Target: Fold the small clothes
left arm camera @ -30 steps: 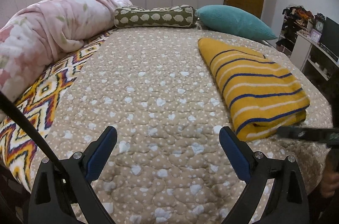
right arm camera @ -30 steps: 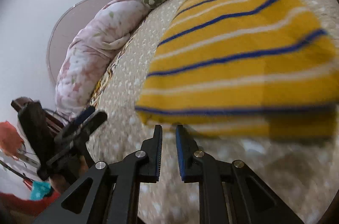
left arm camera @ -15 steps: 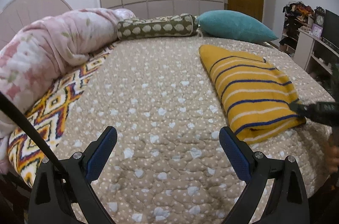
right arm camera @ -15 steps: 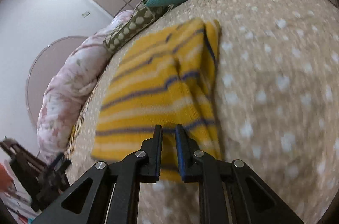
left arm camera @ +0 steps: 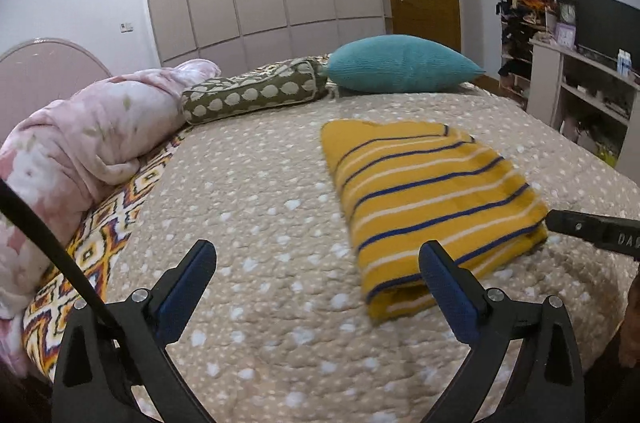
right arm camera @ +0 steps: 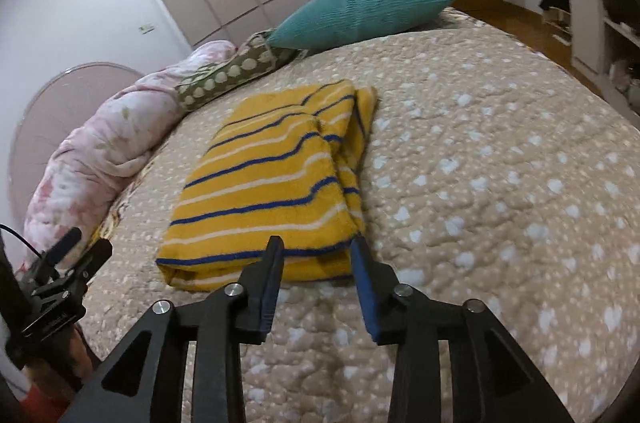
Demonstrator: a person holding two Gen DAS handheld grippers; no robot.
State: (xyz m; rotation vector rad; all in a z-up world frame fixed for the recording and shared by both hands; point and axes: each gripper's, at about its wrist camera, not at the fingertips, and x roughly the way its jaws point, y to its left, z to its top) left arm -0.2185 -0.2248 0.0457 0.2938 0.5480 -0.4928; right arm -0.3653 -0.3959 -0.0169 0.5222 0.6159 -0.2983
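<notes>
A folded yellow garment [left arm camera: 432, 199] with blue and white stripes lies flat on the beige spotted quilt [left arm camera: 260, 183], right of the bed's middle. My left gripper [left arm camera: 316, 263] hovers open and wide over bare quilt, left of the garment's near end, holding nothing. In the right wrist view the garment [right arm camera: 272, 183] lies just beyond my right gripper [right arm camera: 317, 247]. Its jaws are opening, the tips frame the garment's near right corner, and the pads do not press on it. One black finger of the right gripper [left arm camera: 580, 227] reaches the garment's right edge.
A teal pillow [left arm camera: 400, 69], an olive dotted bolster [left arm camera: 252, 95] and a rolled pink floral duvet [left arm camera: 80, 131] line the far and left sides. A zigzag blanket [left arm camera: 100, 243] lies by the left edge. White shelves [left arm camera: 580, 83] stand to the right of the bed.
The right gripper's jaws have parted from shut, and its view has swung round to the garment's near end. The left gripper has drawn back and risen slightly, still open.
</notes>
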